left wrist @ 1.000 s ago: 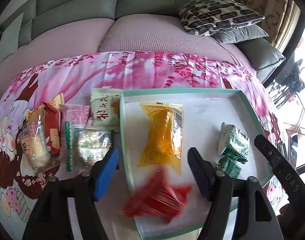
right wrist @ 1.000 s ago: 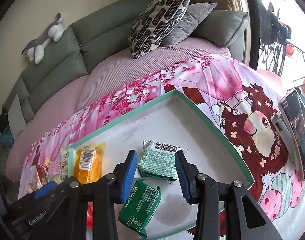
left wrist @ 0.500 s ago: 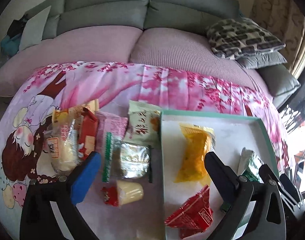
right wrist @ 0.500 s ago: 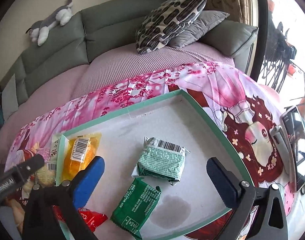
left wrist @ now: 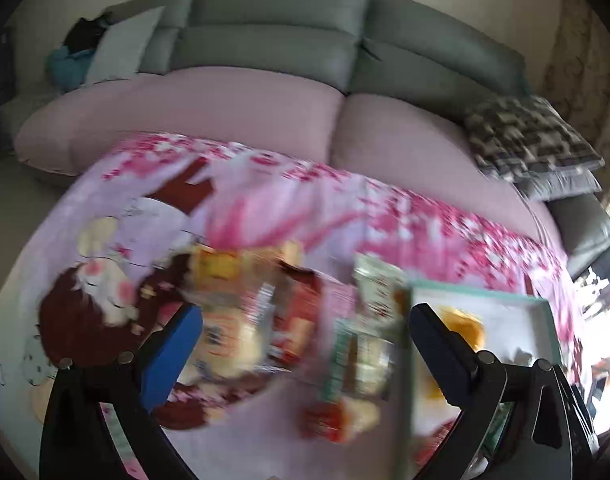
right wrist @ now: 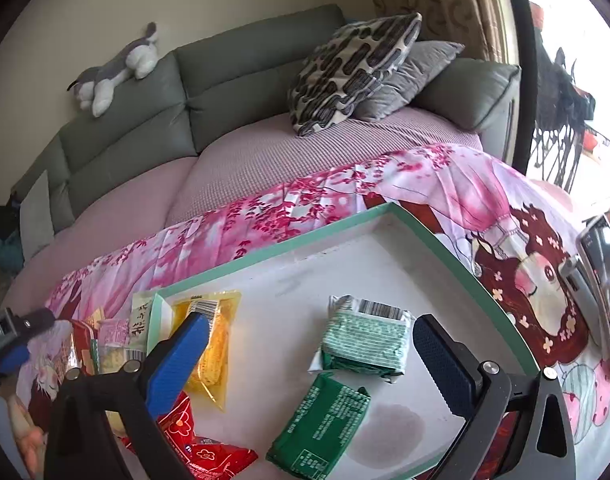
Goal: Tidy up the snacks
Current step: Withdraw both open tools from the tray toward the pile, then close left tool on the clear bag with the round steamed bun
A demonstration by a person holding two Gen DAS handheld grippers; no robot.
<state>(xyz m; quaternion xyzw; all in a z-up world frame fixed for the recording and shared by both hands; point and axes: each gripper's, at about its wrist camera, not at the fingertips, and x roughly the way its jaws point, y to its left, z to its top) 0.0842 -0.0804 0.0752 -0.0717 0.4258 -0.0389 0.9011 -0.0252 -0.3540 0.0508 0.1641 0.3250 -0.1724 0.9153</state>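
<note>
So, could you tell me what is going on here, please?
A person is sorting snacks into a green-rimmed tray with handheld tongs. Both the right tongs and left tongs are open and empty. Two green packets, a yellow packet and a red packet lie in the tray; a blurred pile remains outside.

- Tray [right wrist: 345, 222]: white inside, mint-green rim.
- Cloth [right wrist: 445, 184]: pink blossom print with a brown-haired cartoon girl.
- Snack packets: yellow [right wrist: 215, 340], pale green striped [right wrist: 365, 340], dark green [right wrist: 321, 420], red with flowers [right wrist: 201, 448].
- Sofa [right wrist: 233, 80]: grey-green back.
- Cushion [right wrist: 353, 68]: cream with dark blocks.
- Tongs pads [right wrist: 177, 364]: blue.
</note>
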